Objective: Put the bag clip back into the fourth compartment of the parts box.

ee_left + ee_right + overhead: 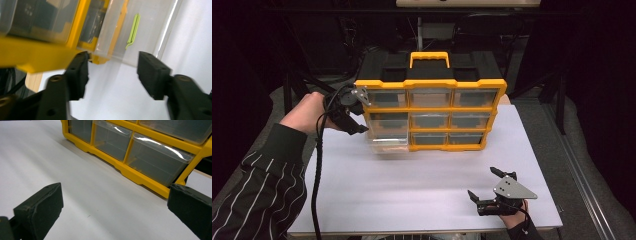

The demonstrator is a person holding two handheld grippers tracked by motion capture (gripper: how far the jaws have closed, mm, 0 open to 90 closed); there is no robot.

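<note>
Hovering beside the pulled-out clear drawer (pixel 387 142) of the yellow organizer (pixel 430 107), the left gripper (pixel 357 122) gapes half-open, empty; the right gripper (pixel 484 186) rests wide open, empty, clear of the work.

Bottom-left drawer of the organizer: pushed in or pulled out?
Pulled out. The bottom-left drawer juts forward of the yellow frame, unlike its flush neighbours; a green clip lies inside.

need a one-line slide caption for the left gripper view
Open left tongs face a pulled-out clear drawer of the yellow organizer, a green clip inside.
</note>
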